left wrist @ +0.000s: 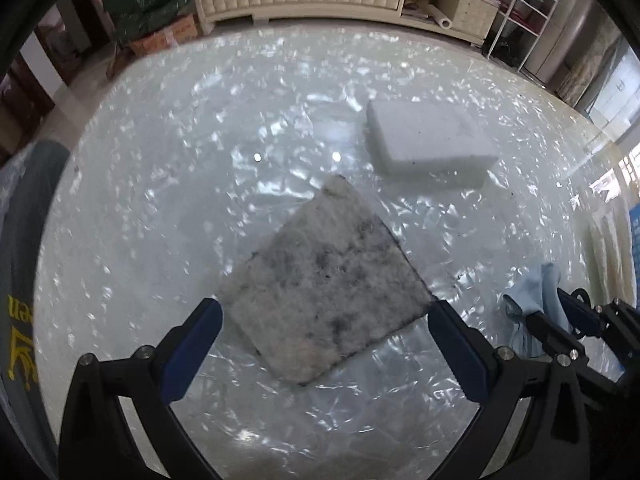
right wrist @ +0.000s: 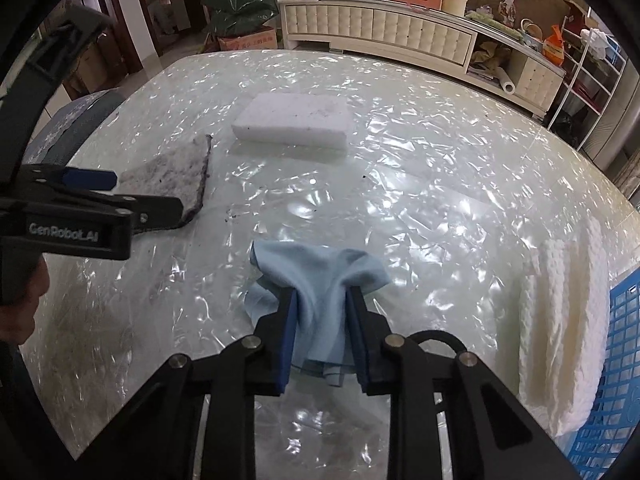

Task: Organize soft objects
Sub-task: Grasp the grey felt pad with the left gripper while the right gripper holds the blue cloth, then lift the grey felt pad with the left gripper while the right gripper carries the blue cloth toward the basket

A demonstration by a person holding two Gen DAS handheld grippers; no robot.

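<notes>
- The left gripper (left wrist: 326, 322) is at the left of the table (left wrist: 160, 200), its blue-padded fingers (left wrist: 196, 344) spread wide on either side of the near part of the grey felt pad (left wrist: 324, 292). Neither finger clearly presses on the pad, and nothing is held.
- That grey felt pad is mottled and square, and lies flat on the glossy, pearl-patterned table top, one corner pointing to the far side.
- The white foam block (right wrist: 294, 120) lies flat further off, to the far right of the pad and apart from it.
- The right gripper (right wrist: 322, 334), seen from its own wrist camera, is nearly closed: its two blue pads pinch a gathered fold of the light blue cloth (right wrist: 320, 276). The rest of the cloth bunches out beyond the fingertips and over the table near its middle.
- A white knitted cloth (right wrist: 560, 340) lies at the right of the table, well apart from the blue cloth.
- A blue plastic basket (right wrist: 616, 360) stands at the far right edge, just beside the knitted cloth, perhaps touching it.
</notes>
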